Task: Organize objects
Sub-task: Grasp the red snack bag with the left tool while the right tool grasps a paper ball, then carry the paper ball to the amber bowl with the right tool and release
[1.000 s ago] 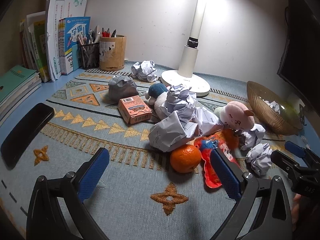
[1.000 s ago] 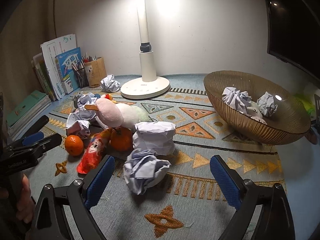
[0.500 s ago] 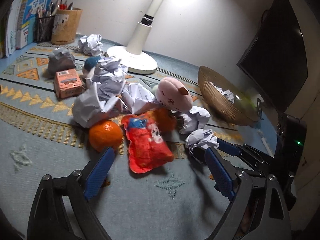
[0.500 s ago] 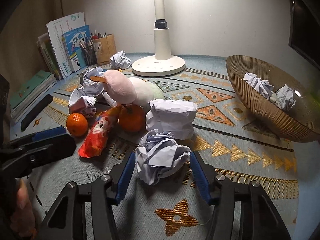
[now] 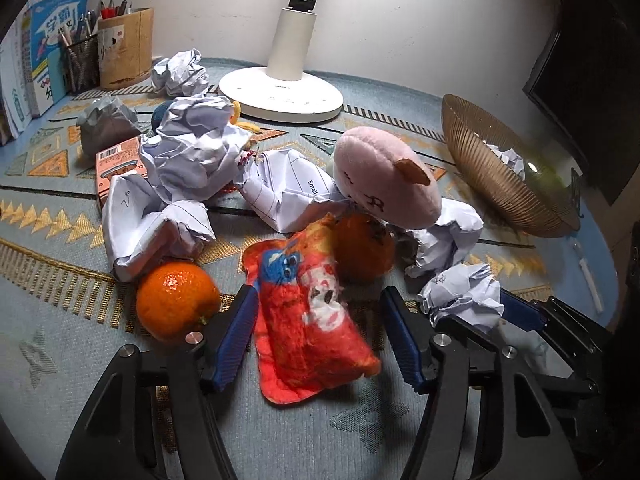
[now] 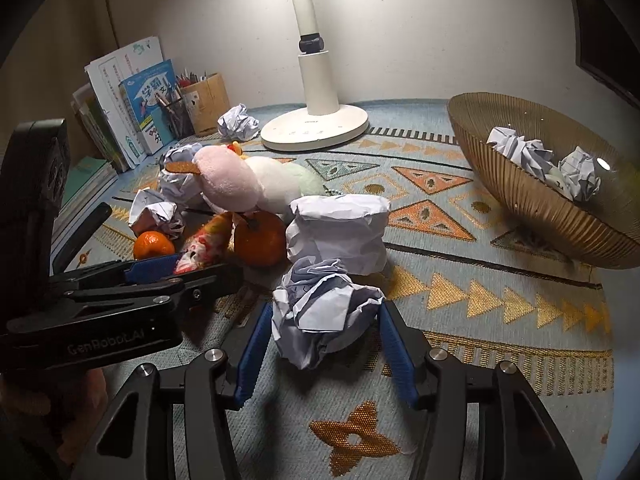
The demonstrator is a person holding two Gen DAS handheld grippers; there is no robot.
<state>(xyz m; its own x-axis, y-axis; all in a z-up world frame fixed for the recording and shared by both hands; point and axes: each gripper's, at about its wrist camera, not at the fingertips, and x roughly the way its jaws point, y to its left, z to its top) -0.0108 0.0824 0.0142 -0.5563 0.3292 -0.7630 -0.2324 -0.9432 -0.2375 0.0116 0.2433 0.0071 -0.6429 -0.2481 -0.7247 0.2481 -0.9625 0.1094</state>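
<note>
A red plush snack bag [image 5: 308, 312] lies on the patterned mat between the blue pads of my left gripper [image 5: 318, 292]. Its jaws are closing; the left pad meets the bag's edge and a thin gap shows at the right pad. An orange [image 5: 176, 300] sits just left of that gripper, a second orange [image 5: 364, 248] behind the bag. My right gripper [image 6: 326, 307] is shut on a crumpled paper ball [image 6: 320, 316], both pads against its sides. The same paper ball [image 5: 460, 296] shows at the right of the left wrist view. The left gripper [image 6: 176, 268] reaches in from the left.
A pink plush toy [image 5: 384, 184] and several crumpled papers lie in the heap. A ribbed bowl [image 6: 532, 208] holding paper balls stands at the right. Behind are a white lamp base [image 5: 280, 96], an orange box [image 5: 116, 164], a pen holder [image 5: 124, 48] and books [image 6: 132, 108].
My left gripper swung right from the orange to the red bag and its jaws narrowed around it. The right gripper went from wide open to closed on the paper ball.
</note>
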